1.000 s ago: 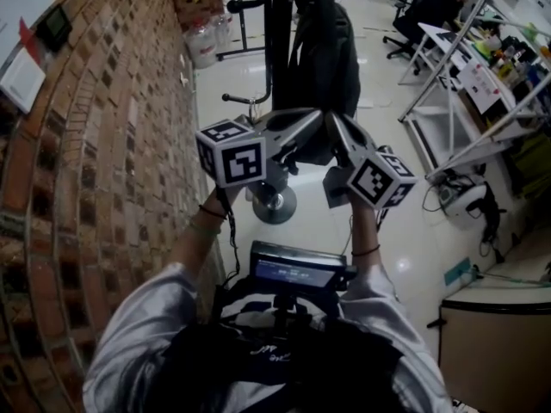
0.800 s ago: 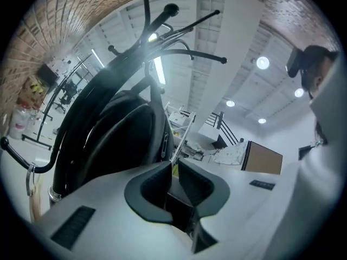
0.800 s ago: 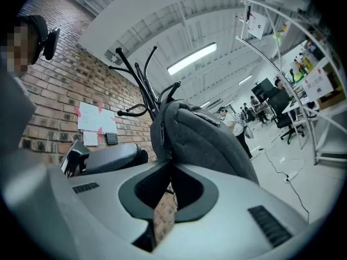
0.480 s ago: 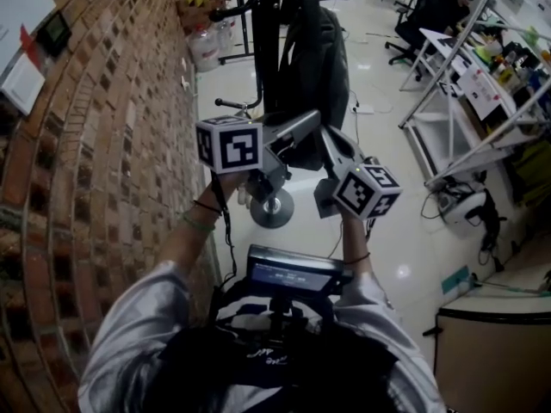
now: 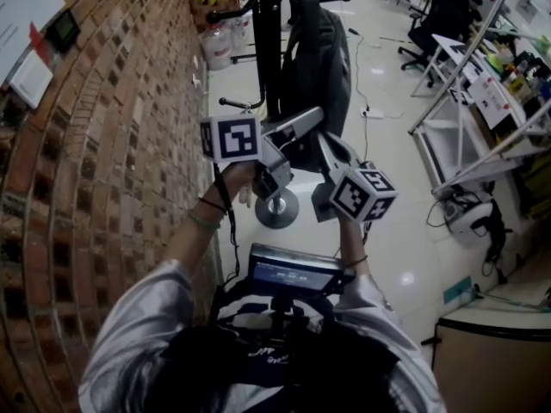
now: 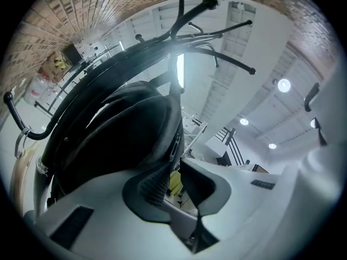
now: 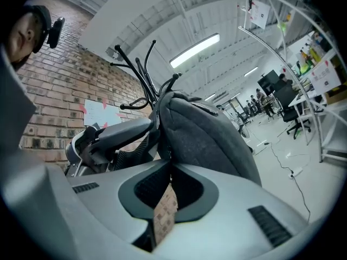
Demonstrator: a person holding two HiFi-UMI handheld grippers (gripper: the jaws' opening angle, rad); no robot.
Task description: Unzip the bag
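A dark grey backpack hangs from a black coat rack by the brick wall. Both grippers are raised level against its lower part. My left gripper comes from the left; in its own view, left gripper, the jaws stand narrow and pinch the bag's edge just under a zipper. My right gripper is shut, its tips meeting on the zipper seam at the edge of the bag; what they pinch is hidden. The left gripper shows beside it there.
A brick wall runs close along the left. The rack's round base stands on the glossy floor below the grippers. A metal shelving frame, floor cables and an office chair are on the right.
The left gripper has rolled a little about its own line, its marker cube turning. The right gripper has sunk slightly. Both stay against the bag.
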